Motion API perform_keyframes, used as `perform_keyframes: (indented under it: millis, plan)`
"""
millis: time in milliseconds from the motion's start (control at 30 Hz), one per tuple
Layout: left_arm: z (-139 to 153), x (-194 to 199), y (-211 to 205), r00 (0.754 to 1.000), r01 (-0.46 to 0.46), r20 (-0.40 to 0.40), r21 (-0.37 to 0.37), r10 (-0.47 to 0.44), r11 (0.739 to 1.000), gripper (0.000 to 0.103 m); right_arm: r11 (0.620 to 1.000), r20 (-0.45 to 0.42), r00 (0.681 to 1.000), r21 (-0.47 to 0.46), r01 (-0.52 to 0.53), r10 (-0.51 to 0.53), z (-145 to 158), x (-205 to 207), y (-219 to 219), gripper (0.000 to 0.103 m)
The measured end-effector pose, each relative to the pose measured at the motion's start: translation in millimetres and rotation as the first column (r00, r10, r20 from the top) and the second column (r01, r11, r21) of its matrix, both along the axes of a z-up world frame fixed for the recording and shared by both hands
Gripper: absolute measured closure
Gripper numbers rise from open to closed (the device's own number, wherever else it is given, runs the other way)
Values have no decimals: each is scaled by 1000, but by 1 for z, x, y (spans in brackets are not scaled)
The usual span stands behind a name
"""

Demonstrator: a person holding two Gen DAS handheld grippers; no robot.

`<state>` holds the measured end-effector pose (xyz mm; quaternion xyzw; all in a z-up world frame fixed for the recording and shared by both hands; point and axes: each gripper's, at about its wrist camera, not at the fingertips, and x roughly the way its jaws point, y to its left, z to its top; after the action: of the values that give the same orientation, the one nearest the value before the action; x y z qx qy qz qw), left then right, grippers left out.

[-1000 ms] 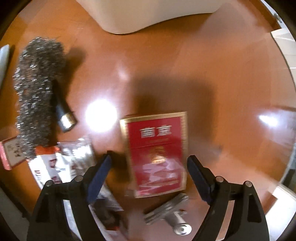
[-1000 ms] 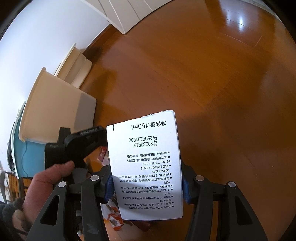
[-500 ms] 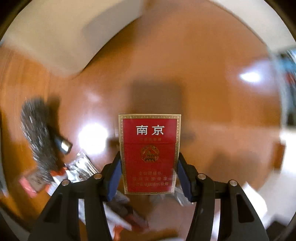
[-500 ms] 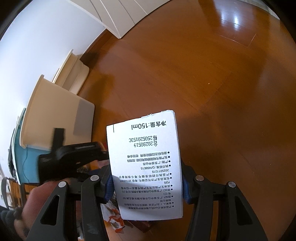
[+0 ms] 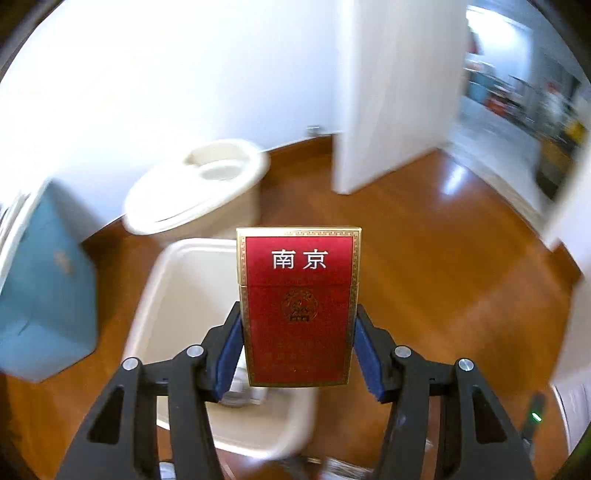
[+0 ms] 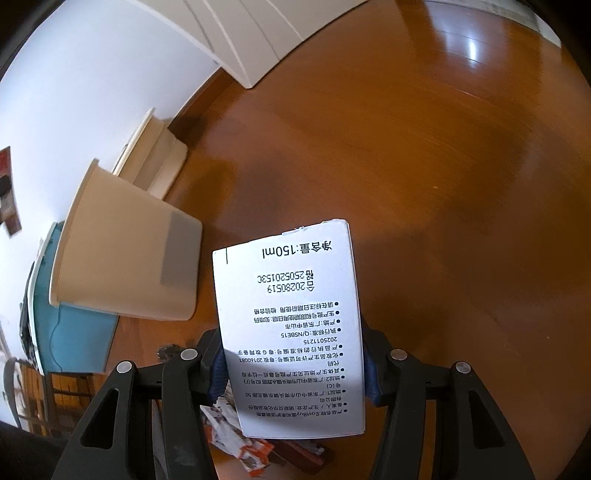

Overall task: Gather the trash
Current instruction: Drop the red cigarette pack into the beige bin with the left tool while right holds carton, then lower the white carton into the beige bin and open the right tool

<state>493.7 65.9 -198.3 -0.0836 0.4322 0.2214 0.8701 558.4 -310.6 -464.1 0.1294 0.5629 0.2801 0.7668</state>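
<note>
**Both grippers loaded above the bin**

Polished orange-brown wooden floor [image 5: 461, 266] runs wide to my right in the left wrist view, bare out to a white wall panel [image 5: 384, 110] and a doorway beyond it. My left gripper [image 5: 298, 354] has its blue-padded jaws closed against the two narrow sides of a red, gold-bordered cigarette pack [image 5: 298, 306], held upright with its lid end up. Directly behind and below the pack sits a cream rectangular plastic bin [image 5: 173, 295], its mouth open toward me; the near rim passes under my fingers. Behind it stands a second cream bin with a lid [image 5: 199, 188], close to the white wall, and a blue box [image 5: 44, 277] lies just to the left of the open bin.

My right gripper [image 6: 291, 369] clamps a white printed cardboard box [image 6: 291, 332] by its long edges, text upside down to the camera. From this side the cream bin [image 6: 125, 254] is at the left, near the wall, apart from the box. Floor to the right of the box lies open up to a white panelled door [image 6: 258, 33]. Torn orange-and-white wrappers [image 6: 240, 439] lie on the floor beneath the right gripper.
</note>
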Motion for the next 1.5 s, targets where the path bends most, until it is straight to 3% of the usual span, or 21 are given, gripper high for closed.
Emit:
perform_keyframes:
  millis: [100, 200, 300, 400, 467, 600, 800, 867, 933, 1000, 1233, 1400, 1500]
  plan:
    - [-27, -5, 31, 997, -74, -27, -31, 73, 997, 48, 1000, 16, 1000, -4, -27, 27, 6, -1, 12, 45]
    - [-60, -10, 35, 992, -102, -84, -78, 95, 992, 48, 998, 38, 998, -10, -55, 55, 12, -3, 26, 45]
    - [-68, -8, 22, 987, -101, -131, -76, 90, 992, 47, 996, 60, 995, -15, -83, 83, 18, -7, 39, 45]
    - [-75, -15, 40, 984, -89, -158, -61, 79, 994, 43, 994, 68, 991, -16, -112, 113, 24, -10, 54, 45]
    - [-72, -21, 41, 983, -55, -178, -60, 43, 997, 26, 990, 89, 986, -12, -139, 140, 34, -11, 68, 45]
    - [-46, -58, 52, 972, -3, -233, -51, -9, 999, 26, 981, 153, 972, 50, -186, 176, 74, -7, 96, 45]
    - [-5, -124, 38, 943, 88, -319, -39, -96, 995, 25, 916, 348, 896, 187, -354, 275, 179, 1, 178, 45]
    - [2, -145, 39, 948, 67, -310, -34, -74, 997, 25, 893, 370, 880, 219, -394, 297, 198, 2, 203, 45]
    - [0, -152, 45, 956, 11, -293, -78, -33, 997, 25, 876, 398, 859, 217, -431, 324, 212, -1, 227, 45]
    - [-7, -148, 53, 960, -9, -280, -147, -32, 989, 25, 864, 409, 840, 197, -463, 356, 215, -6, 255, 45]
    - [-25, -140, 66, 951, -54, -309, -179, -4, 982, 25, 812, 297, 795, 96, -576, 529, 173, -20, 346, 33]
    - [-33, -136, 64, 945, -61, -327, -179, -1, 982, 25, 818, 286, 796, 67, -572, 534, 161, -20, 342, 33]
    - [-36, -134, 54, 942, -27, -333, -177, -34, 984, 25, 844, 317, 825, 117, -524, 468, 168, -12, 289, 32]
